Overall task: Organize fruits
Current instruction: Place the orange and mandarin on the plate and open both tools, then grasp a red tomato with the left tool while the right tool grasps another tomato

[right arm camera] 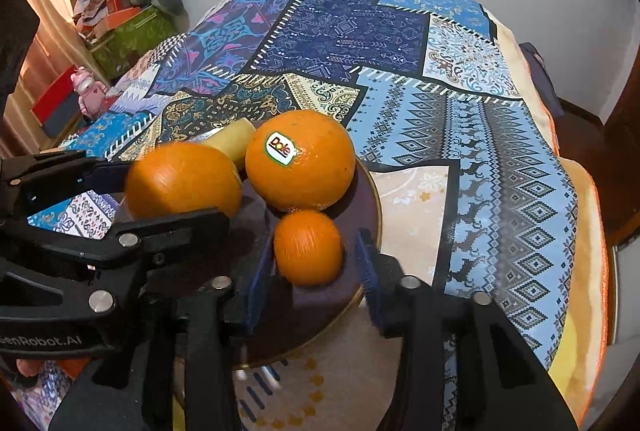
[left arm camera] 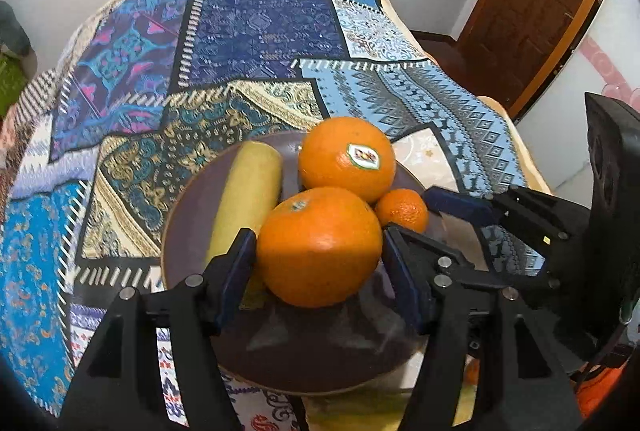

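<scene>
Status of task: four fruits lie together on the plate (left arm camera: 192, 207), which sits near the front edge of the counter (left arm camera: 256, 31), on the patterned cloth. They are a banana (left arm camera: 244, 203), a stickered orange (left arm camera: 347, 159), a plain orange (left arm camera: 320, 245) and a small mandarin (left arm camera: 402, 211). No other fruit shows on the counter in either view, so gathering appears largely complete. What remains is probably release and withdrawal, or a final adjustment of position.

Left tongs (left arm camera: 318, 263): spread wide around the plain orange at the front of the plate. The left pad lies against or just beside the fruit skin; the right pad stands just clear. Whether the orange rests on the plate or is lifted cannot be determined.

Right tongs (right arm camera: 310, 271): spread wider than the mandarin (right arm camera: 308, 247), which sits between the pads at the plate's right rim. Gaps show on both sides; nothing is gripped.
</scene>
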